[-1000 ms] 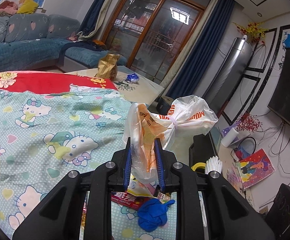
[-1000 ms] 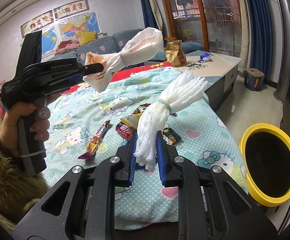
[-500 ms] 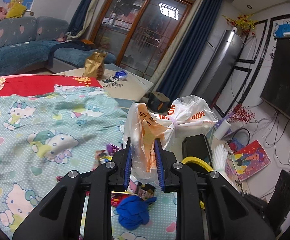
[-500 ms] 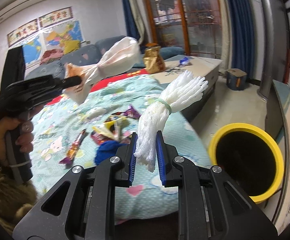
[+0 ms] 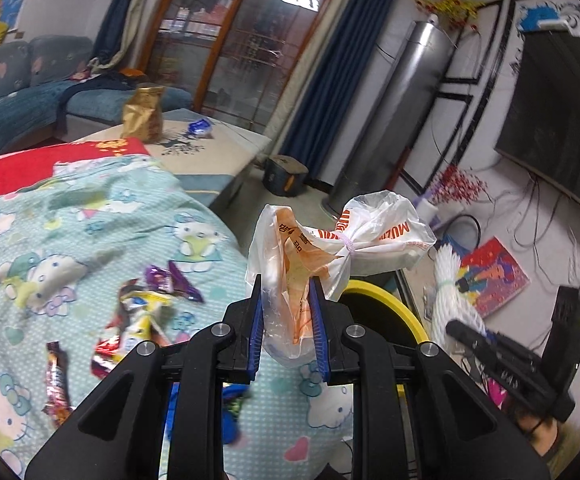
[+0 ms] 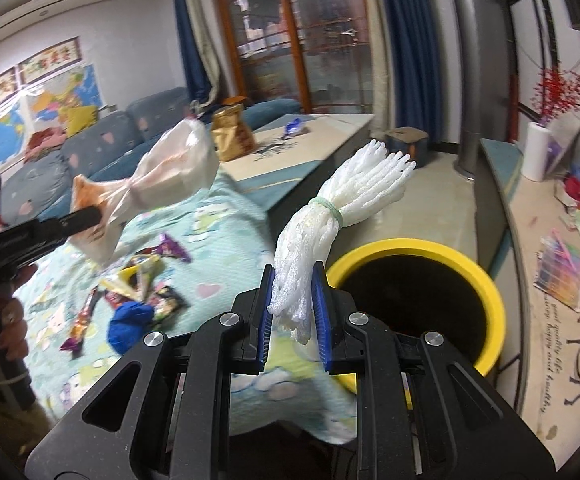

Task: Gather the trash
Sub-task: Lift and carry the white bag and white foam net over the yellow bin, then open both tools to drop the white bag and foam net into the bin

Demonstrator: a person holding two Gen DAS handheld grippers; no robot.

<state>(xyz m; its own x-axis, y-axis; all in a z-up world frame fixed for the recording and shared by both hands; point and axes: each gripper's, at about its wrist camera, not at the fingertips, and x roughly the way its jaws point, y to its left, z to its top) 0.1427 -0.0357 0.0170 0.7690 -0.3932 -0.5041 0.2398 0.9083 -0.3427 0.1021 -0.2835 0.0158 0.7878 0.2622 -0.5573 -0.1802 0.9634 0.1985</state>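
A Hello Kitty sheet [image 5: 69, 248] is lying strewn with candy wrappers [image 5: 129, 320], a yellow bin [image 6: 414, 304] standing just beside it. My left claw [image 5: 287, 320] is pinching a tied plastic bag [image 5: 330, 248] in the air, and my right claw [image 6: 294, 308] is squeezing a white foam net [image 6: 330, 216] near the bin's rim.

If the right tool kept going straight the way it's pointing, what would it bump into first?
Probably the yellow bin. The right tool, shut on the white foam net, points over the bedspread's edge toward the bin's near rim and dark opening. Depth is unclear, so it might pass above the rim.
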